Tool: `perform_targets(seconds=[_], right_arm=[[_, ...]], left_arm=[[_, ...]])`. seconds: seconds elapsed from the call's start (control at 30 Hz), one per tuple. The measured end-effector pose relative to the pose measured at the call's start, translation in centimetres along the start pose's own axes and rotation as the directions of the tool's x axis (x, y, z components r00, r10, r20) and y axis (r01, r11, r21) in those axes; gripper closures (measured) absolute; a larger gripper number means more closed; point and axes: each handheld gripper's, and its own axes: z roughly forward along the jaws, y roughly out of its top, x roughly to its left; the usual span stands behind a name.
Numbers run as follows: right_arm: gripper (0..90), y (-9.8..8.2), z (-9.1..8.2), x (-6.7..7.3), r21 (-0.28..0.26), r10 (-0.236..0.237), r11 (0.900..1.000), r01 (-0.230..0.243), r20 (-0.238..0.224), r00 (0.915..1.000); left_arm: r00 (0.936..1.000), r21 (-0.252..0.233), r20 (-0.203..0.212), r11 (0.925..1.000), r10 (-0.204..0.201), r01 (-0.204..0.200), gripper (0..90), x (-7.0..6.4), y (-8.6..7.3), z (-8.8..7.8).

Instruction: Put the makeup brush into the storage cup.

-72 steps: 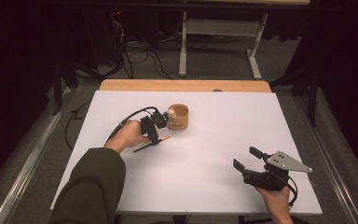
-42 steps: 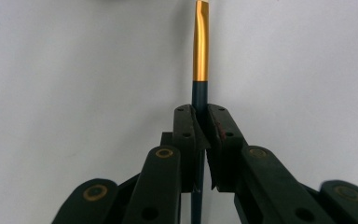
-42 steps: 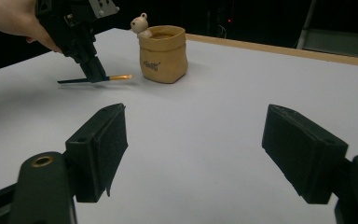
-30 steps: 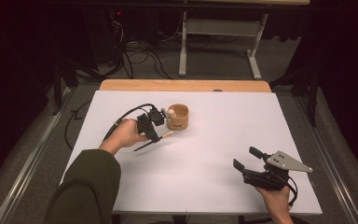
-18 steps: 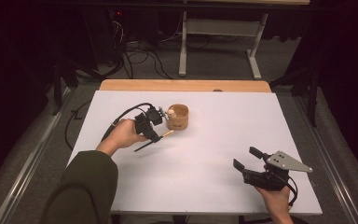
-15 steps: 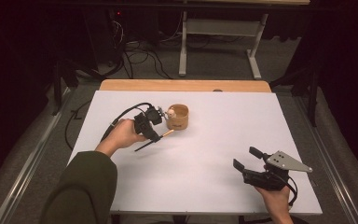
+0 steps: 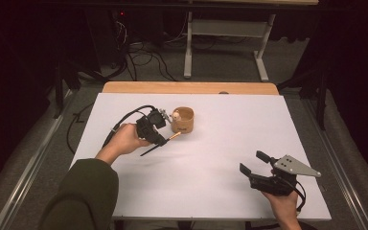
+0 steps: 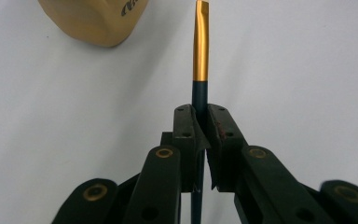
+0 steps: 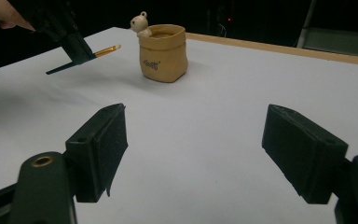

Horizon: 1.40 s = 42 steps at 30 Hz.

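The left tongs (image 8: 200, 135) are clamped on a dark-handled brush (image 8: 199, 70) with a gold ferrule, holding it lifted off the white counter (image 7: 211, 182) just beside the tan pot (image 7: 183, 120) with the small bear on its rim. So the pickup looks done, while dropping the brush into the pot is left. The right tongs (image 9: 205, 154) stand wide and empty near the counter's front edge, well apart from the pot.
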Motion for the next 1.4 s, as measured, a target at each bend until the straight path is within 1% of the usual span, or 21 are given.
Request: perform_targets(seconds=[0.17, 0.3, 0.5, 0.57, 0.63, 0.7, 0.73, 0.77, 0.93, 1.07, 1.17, 1.23, 1.37, 1.4], right_arm=[[23.7, 0.0, 0.0, 0.0, 0.0, 0.001, 1.0, -0.001, 0.0, 1.0], [23.8, 0.0, 0.0, 0.0, 0.0, 0.001, 1.0, -0.001, 0.002, 1.0], [23.7, 0.0, 0.0, 0.0, -0.001, 0.001, 1.0, -0.001, 0.001, 1.0], [23.8, 0.0, 0.0, 0.0, 0.001, 0.005, 1.0, -0.005, 0.001, 1.0], [23.7, 0.0, 0.0, 0.0, 0.0, 0.004, 1.0, -0.004, 0.0, 1.0], [23.8, 0.0, 0.0, 0.0, 0.0, 0.006, 1.0, -0.006, 0.0, 1.0], [23.7, 0.0, 0.1, -0.1, 0.0, 0.006, 1.0, -0.006, -0.002, 1.0], [23.7, 0.0, 0.1, -0.1, 0.0, 0.006, 1.0, -0.006, -0.002, 1.0], [23.7, 0.0, 0.1, -0.1, -0.001, 0.008, 1.0, -0.008, 0.0, 1.0], [23.8, 0.0, 0.0, 0.0, 0.002, 0.01, 1.0, -0.01, 0.001, 1.0], [23.7, 0.0, 0.1, 0.0, 0.002, 0.009, 1.0, -0.009, 0.002, 1.0], [23.7, 0.0, 0.1, 0.0, 0.002, 0.003, 1.0, -0.003, 0.0, 1.0], [23.8, 0.0, 0.0, 0.0, 0.001, 0.008, 1.0, -0.008, 0.002, 1.0], [23.7, 0.0, 0.1, -0.1, 0.0, 0.005, 1.0, -0.005, 0.0, 1.0]], left_arm=[[1.0, -0.022, 0.004, 0.9998, -0.002, 0.002, 82.6, -0.1, -0.2, -0.2], [0.9998, -0.054, 0.018, 0.9985, -0.005, 0.005, 82.6, -0.2, -0.4, -0.6], [0.9994, -0.106, 0.031, 0.9943, -0.013, 0.016, 82.6, -0.5, -0.8, -1.2], [0.9992, -0.128, 0.037, 0.9915, -0.017, 0.022, 82.6, -0.7, -1.0, -1.4], [0.9991, -0.135, 0.04, 0.9906, -0.017, 0.022, 82.6, -0.7, -1.1, -1.5], [0.9991, -0.149, 0.039, 0.9886, -0.018, 0.024, 82.6, -0.8, -1.2, -1.7], [0.9987, -0.166, 0.047, 0.9857, -0.019, 0.027, 82.6, -0.9, -1.4, -1.8], [0.9987, -0.166, 0.047, 0.9857, -0.019, 0.027, 82.6, -0.9, -1.4, -1.8], [0.9982, -0.213, 0.058, 0.9766, -0.017, 0.029, 82.6, -1.4, -1.7, -2.2], [0.998, -0.238, 0.062, 0.971, -0.012, 0.026, 82.6, -1.9, -1.9, -2.6], [0.998, -0.247, 0.063, 0.9689, -0.005, 0.02, 82.6, -2.1, -1.9, -2.8], [0.9974, -0.266, 0.072, 0.9638, -0.005, 0.024, 82.6, -2.4, -2.0, -3.0], [0.9973, -0.273, 0.073, 0.9619, 0.004, 0.016, 82.6, -2.6, -2.2, -3.1], [0.9972, -0.283, 0.075, 0.9588, -0.001, 0.022, 82.6, -2.7, -2.3, -3.1]])
